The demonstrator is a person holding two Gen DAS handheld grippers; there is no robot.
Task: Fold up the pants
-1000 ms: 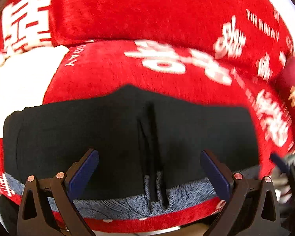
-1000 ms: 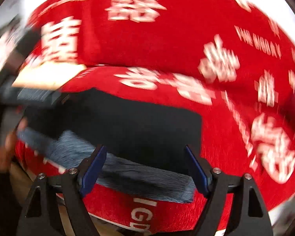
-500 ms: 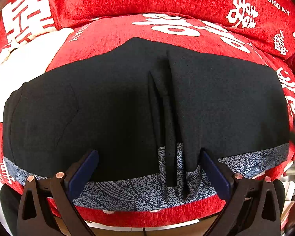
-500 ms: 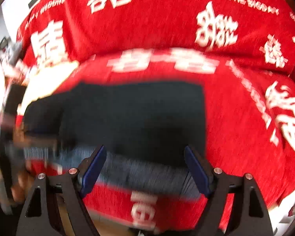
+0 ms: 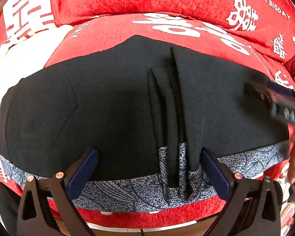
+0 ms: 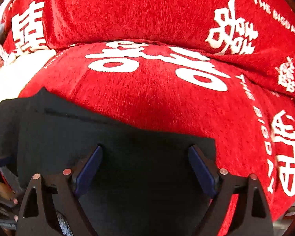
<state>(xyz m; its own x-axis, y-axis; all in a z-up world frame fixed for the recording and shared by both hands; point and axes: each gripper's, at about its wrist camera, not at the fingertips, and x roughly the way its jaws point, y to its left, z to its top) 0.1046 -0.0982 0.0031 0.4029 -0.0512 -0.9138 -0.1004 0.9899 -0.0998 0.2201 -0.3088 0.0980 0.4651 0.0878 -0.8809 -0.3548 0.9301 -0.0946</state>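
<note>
Black pants (image 5: 112,106) with a blue-grey patterned band (image 5: 116,190) along the near edge lie spread across a red sofa seat (image 5: 112,31). Several raised pleats (image 5: 167,118) bunch near the middle. My left gripper (image 5: 147,169) is open just above the band, its right finger beside the pleats. The other gripper (image 5: 277,102) shows blurred at the right edge, over the pants. In the right wrist view my right gripper (image 6: 145,167) is open and low over the black pants (image 6: 127,157), near their right edge.
The red sofa cover (image 6: 157,19) with white characters rises as a backrest behind the seat. A white patch (image 5: 15,59) lies at the left of the seat. The sofa's front edge (image 5: 147,214) is close below the band.
The left gripper has come closer to the pants; the pleats have grown taller. The right gripper has moved in and down over the right part of the pants.
</note>
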